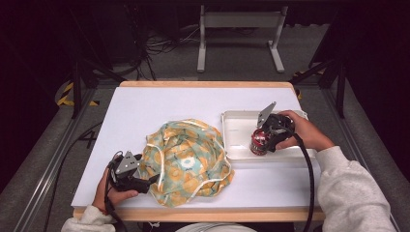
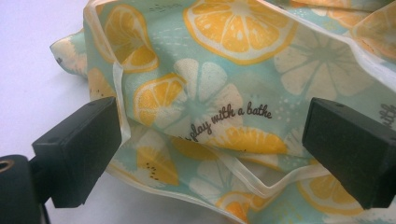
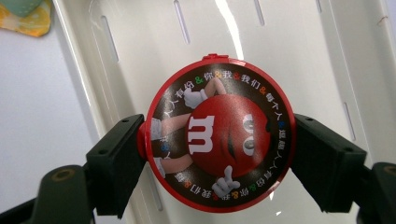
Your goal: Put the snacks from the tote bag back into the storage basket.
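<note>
At the right of the high view, a round red candy canister with a cartoon-printed lid (image 1: 260,141) is standing inside a shallow white plastic tray (image 1: 237,126), near the tray's lower right part. The right claw (image 1: 267,137) is clenching it: in the right gripper view both black jaws are pressing against opposite sides of the lid (image 3: 219,149), with the tray's slotted floor (image 3: 289,56) showing behind. Left of the tray, a crumpled pale-green cloth printed with orange citrus slices (image 1: 187,160) is lying at the middle of the white surface (image 1: 145,104). The left claw (image 1: 149,182) is sitting released at the cloth's lower left edge, its jaws spread wide with the fabric (image 2: 219,116) lying between them.
</note>
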The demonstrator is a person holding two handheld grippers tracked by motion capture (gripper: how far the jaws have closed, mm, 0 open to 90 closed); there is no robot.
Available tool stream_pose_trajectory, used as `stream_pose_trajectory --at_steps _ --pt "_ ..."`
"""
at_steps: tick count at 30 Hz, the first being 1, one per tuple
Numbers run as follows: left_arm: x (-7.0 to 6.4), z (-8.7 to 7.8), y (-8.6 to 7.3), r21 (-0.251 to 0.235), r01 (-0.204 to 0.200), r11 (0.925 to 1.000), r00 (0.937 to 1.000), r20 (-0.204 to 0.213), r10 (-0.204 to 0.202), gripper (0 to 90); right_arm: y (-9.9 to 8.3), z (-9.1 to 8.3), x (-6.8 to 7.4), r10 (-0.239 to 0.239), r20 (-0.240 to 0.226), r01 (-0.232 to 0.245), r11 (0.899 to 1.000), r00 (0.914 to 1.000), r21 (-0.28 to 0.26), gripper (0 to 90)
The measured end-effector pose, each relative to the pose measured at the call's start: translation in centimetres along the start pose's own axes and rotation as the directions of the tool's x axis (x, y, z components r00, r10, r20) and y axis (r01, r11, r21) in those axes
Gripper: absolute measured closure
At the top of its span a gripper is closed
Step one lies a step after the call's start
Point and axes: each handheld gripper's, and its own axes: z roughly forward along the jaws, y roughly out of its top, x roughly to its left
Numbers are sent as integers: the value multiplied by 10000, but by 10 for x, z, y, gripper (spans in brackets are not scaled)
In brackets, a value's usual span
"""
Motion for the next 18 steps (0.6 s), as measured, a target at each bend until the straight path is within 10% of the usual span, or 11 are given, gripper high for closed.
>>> stream_pose_trajectory --at_steps 18 --pt "0 1 0 58 -33 10000 10000 2 33 53 -2 -2 2 156 370 -146 9996 9992 -260 196"
